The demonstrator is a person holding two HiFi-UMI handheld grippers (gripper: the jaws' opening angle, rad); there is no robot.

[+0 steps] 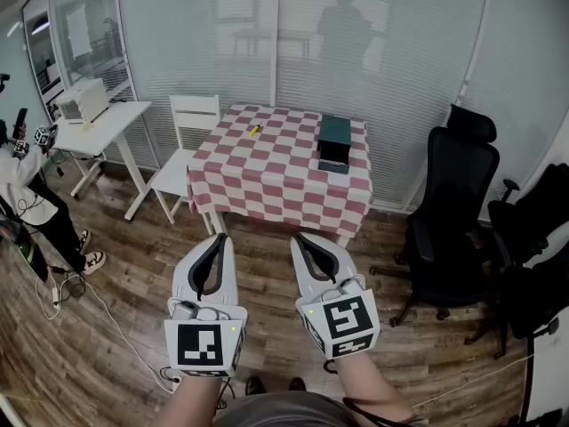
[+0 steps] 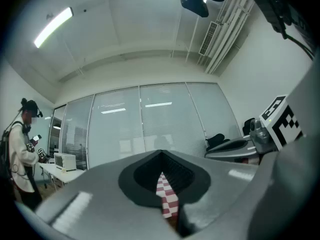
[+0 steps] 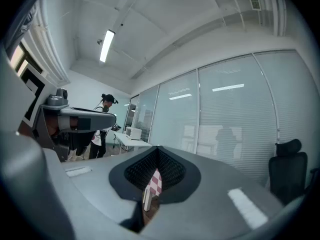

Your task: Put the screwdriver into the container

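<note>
A small yellow-handled screwdriver (image 1: 255, 130) lies at the far left of a table (image 1: 267, 181) covered in red-and-white check cloth. A dark green container (image 1: 335, 141) stands on the table's right side, its near end open. Both grippers hang over the wooden floor, well short of the table. My left gripper (image 1: 220, 237) and right gripper (image 1: 300, 237) are side by side, jaws shut on nothing. In the left gripper view the shut gripper (image 2: 161, 158) shows only a sliver of check cloth. The right gripper view shows its gripper (image 3: 157, 152) shut the same way.
A white chair (image 1: 188, 143) stands at the table's left, with a white desk (image 1: 100, 130) carrying a microwave beyond it. Black office chairs (image 1: 452, 212) stand to the right. A person (image 1: 31, 205) stands at the left, and cables (image 1: 107, 314) trail across the floor.
</note>
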